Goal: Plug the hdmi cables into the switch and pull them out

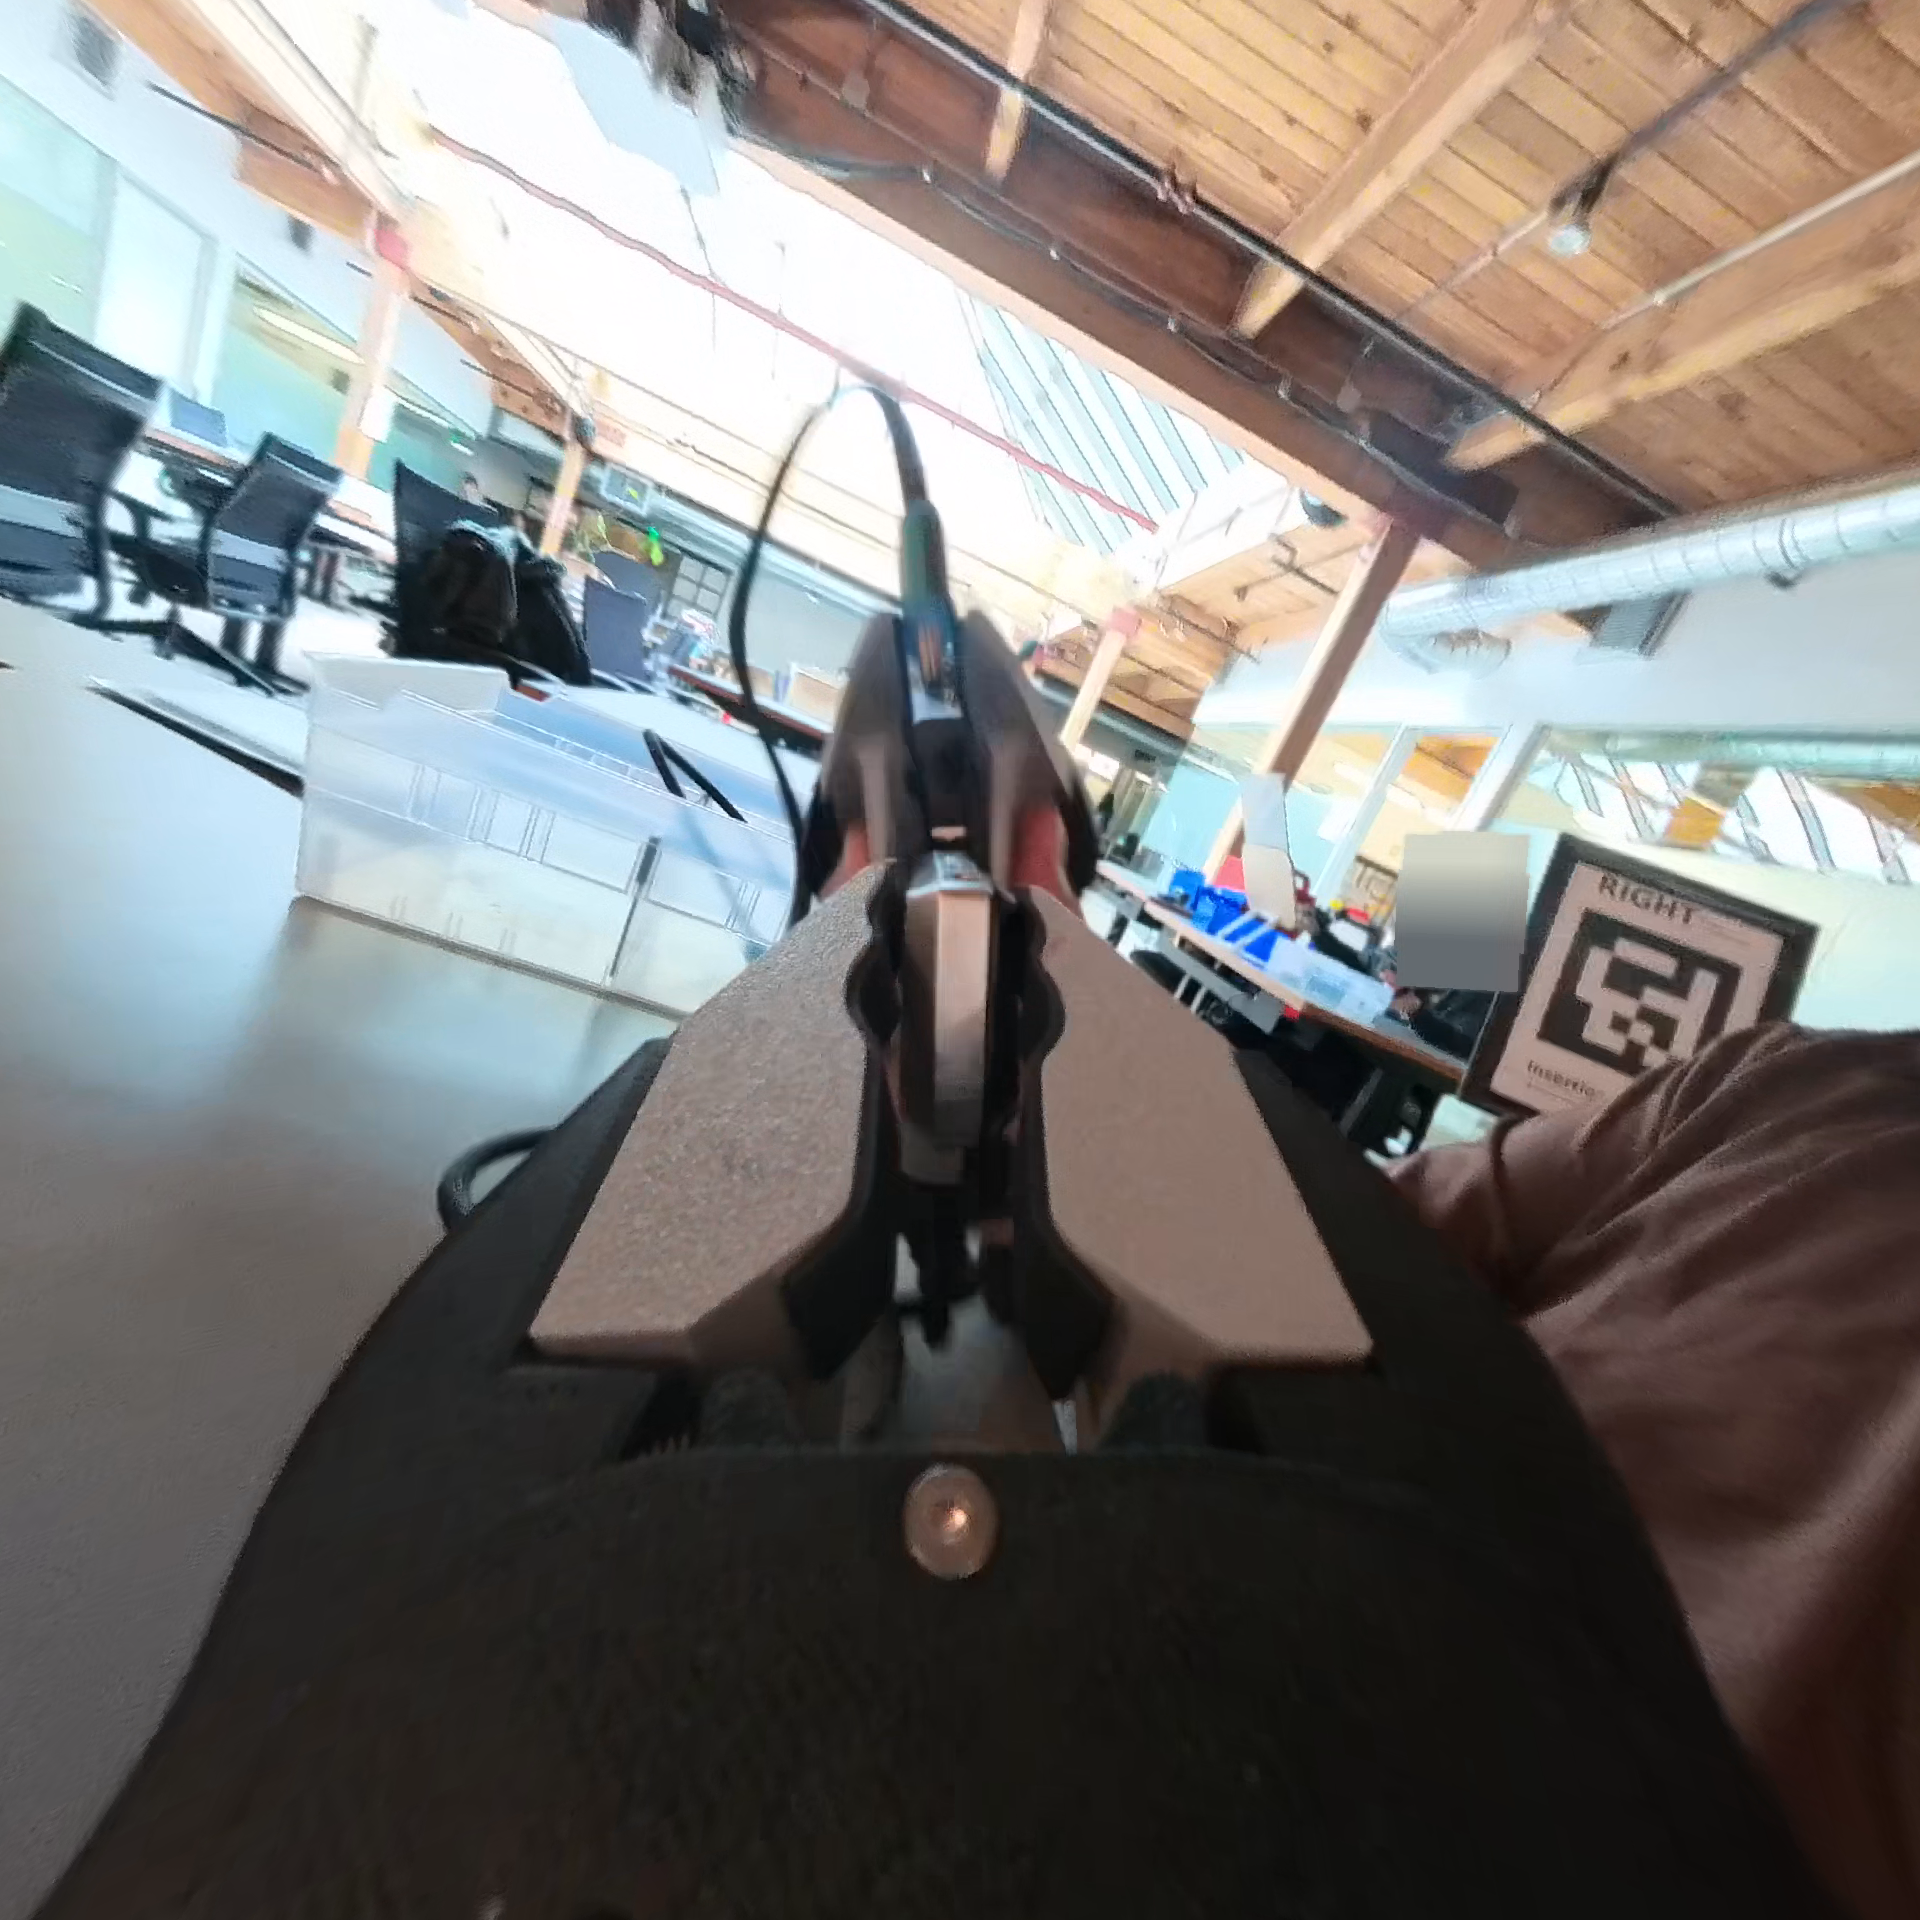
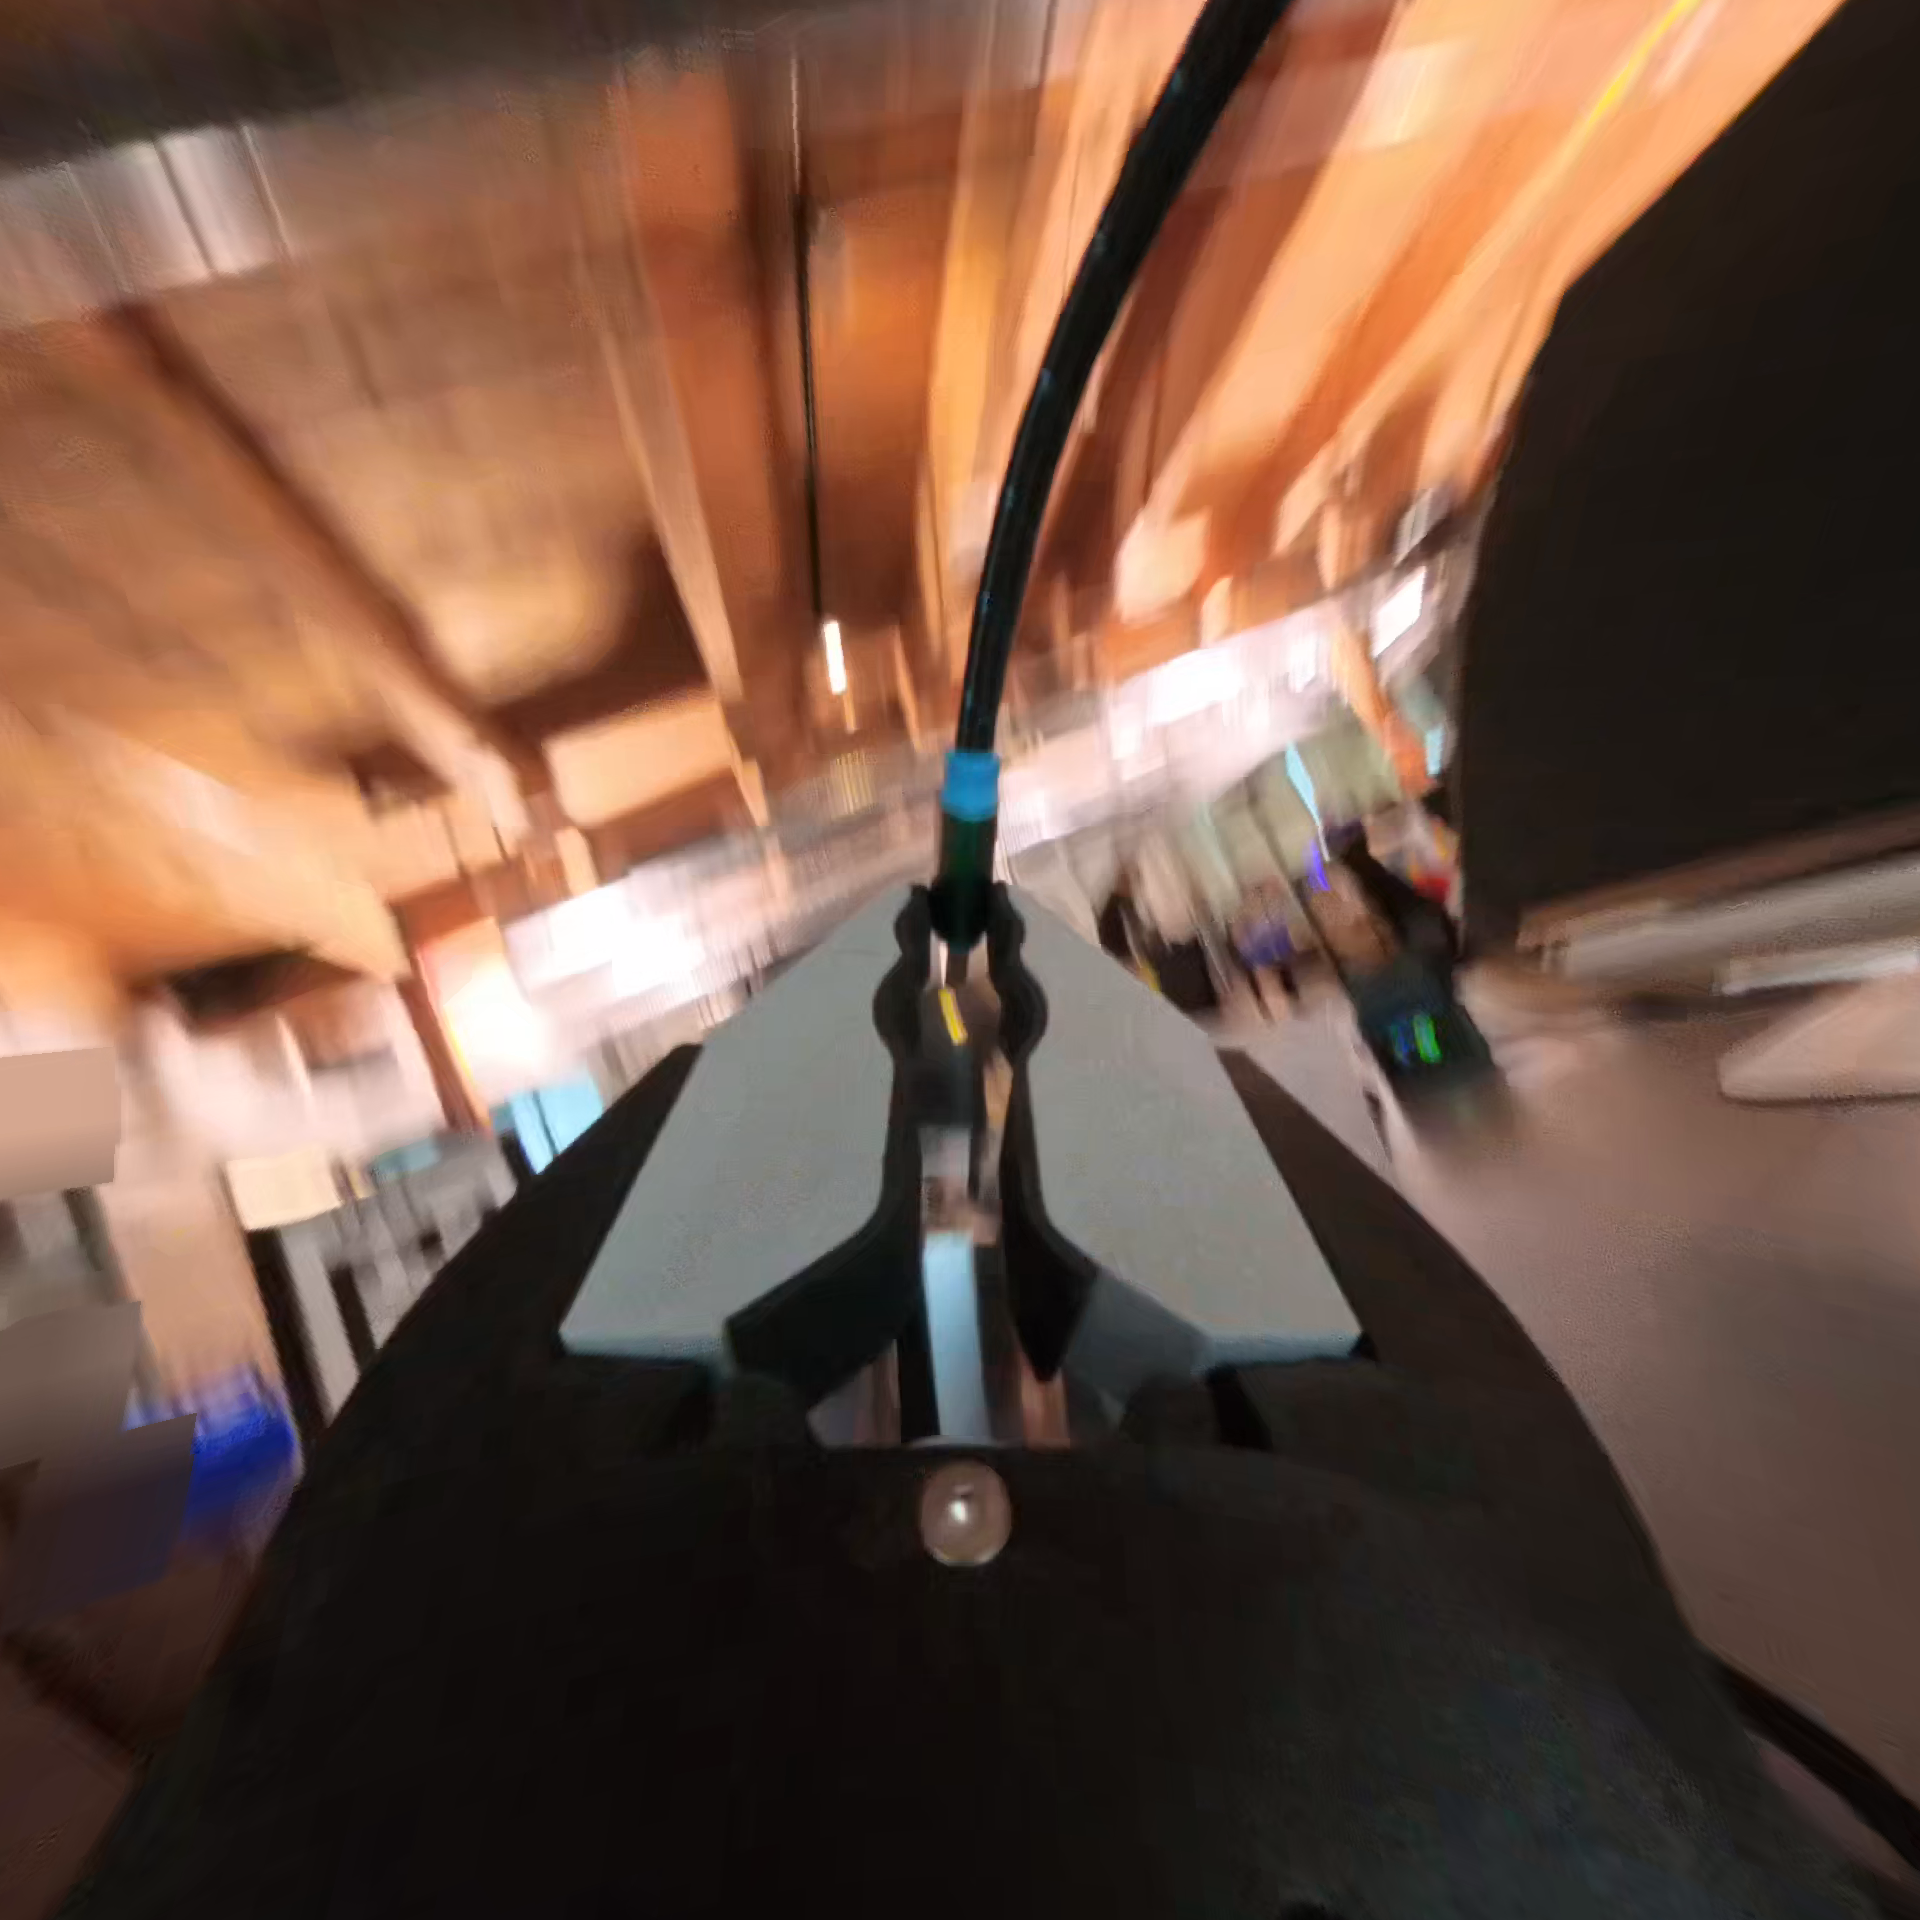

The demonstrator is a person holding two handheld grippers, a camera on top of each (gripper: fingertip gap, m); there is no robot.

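Left gripper (image 1: 951, 883) pinches the metal switch (image 1: 954, 997) end-on; straight ahead, right gripper (image 2: 956, 925) clamps the black HDMI cable (image 2: 1023, 436) plug, its long axis lined up with the switch.

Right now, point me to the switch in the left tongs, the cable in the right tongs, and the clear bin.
switch (image 1: 948, 997): left wrist view, its metal edge between the fingers.
cable (image 2: 997, 582): right wrist view, black cord above the blue band.
clear bin (image 1: 468, 821): left wrist view, its front wall.
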